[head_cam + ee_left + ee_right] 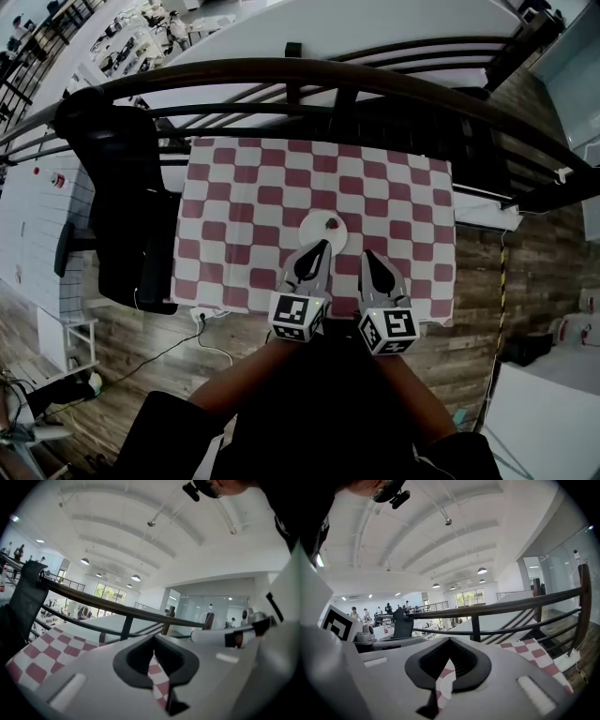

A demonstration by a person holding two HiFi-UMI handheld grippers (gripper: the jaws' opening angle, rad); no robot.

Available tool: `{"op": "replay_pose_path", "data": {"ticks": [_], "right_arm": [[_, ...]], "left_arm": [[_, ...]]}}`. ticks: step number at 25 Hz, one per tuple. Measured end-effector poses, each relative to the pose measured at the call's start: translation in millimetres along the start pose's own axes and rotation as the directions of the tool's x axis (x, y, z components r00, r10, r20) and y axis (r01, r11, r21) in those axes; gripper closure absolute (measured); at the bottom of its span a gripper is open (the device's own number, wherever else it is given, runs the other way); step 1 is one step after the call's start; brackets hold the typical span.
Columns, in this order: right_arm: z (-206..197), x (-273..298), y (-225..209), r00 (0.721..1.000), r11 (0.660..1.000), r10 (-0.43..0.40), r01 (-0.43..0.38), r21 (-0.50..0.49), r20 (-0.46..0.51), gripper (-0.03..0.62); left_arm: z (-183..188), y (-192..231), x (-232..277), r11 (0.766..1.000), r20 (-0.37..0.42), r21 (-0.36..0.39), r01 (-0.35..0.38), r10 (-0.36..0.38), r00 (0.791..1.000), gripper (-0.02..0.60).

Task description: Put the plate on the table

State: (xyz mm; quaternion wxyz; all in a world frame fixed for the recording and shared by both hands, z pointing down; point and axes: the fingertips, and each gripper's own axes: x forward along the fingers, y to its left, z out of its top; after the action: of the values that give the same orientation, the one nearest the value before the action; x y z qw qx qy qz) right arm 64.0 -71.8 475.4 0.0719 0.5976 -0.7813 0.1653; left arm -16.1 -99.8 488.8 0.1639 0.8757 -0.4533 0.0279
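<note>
Plate is down flat on the desk, on the red-and-white checked cloth, about mid-width and in the desk's near half. There's a small red item on the plate; too small to ID.

Left gripper: fingers clenched, tips meeting, nothing between them. The left gripper view confirms it: pads together at the tip, and only checked cloth shows through the gap lower down. The tips sit over the desk at the plate's near rim. I can't tell whether they touch it.

Right gripper: fingers also clenched and empty. In its own view the tips meet, and the gap below shows cloth plus a white arc of the plate. It's over the desk's near half, just right of the left gripper and clear of the plate.

Both marker cubes hang over the desk's near edge, with the person's forearms running back from there.

Black chair is against the desk's left side. Dark railing runs past the desk's far edge. White cable lies on the wood floor off the desk's near-left corner.
</note>
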Motion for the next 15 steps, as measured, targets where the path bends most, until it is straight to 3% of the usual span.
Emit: {"op": "replay_pose_path", "data": {"ticks": [7, 15], "right_arm": [[3, -2, 11, 1.0, 1.0, -0.003, 0.003, 0.006, 0.016, 0.597], [4, -9, 23, 0.999, 0.999, -0.023, 0.024, -0.021, 0.041, 0.597]], "left_arm": [[20, -19, -10, 0.993, 0.072, 0.11, 0.028, -0.036, 0.997, 0.571], [25, -24, -21, 0.989, 0.075, 0.144, 0.016, -0.027, 0.997, 0.571]]}}
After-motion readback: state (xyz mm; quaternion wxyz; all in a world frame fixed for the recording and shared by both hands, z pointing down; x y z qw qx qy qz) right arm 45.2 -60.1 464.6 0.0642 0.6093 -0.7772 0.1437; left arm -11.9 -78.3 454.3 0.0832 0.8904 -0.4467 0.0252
